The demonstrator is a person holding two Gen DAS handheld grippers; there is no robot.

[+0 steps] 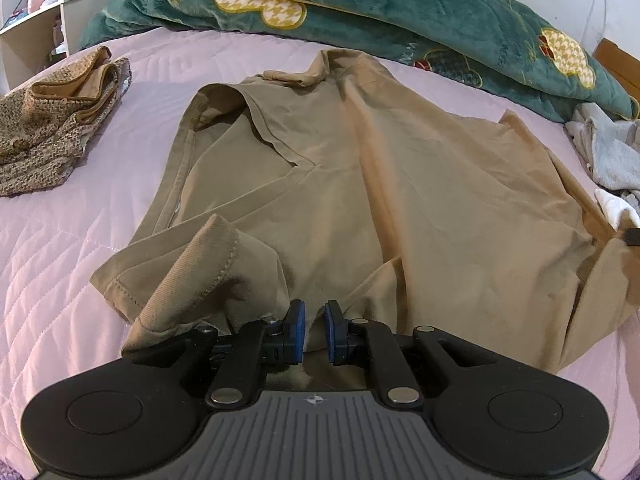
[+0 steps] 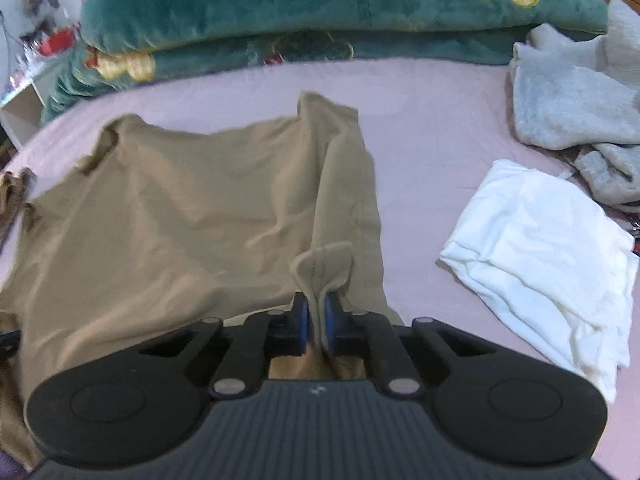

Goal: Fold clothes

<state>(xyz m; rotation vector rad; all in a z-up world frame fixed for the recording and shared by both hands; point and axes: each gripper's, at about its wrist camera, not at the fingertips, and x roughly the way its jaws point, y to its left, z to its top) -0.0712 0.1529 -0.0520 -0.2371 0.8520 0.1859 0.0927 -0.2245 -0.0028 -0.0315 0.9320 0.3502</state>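
Shirt [image 2: 192, 216] hem sits pinched in right tongs [image 2: 315, 322].

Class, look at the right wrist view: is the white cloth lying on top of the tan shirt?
No. The white cloth lies apart from the tan shirt, with bare pink bedspread between them.

Blurred shelf clutter [image 2: 44, 40]; grey garment [image 2: 576, 112] cut off at right edge.
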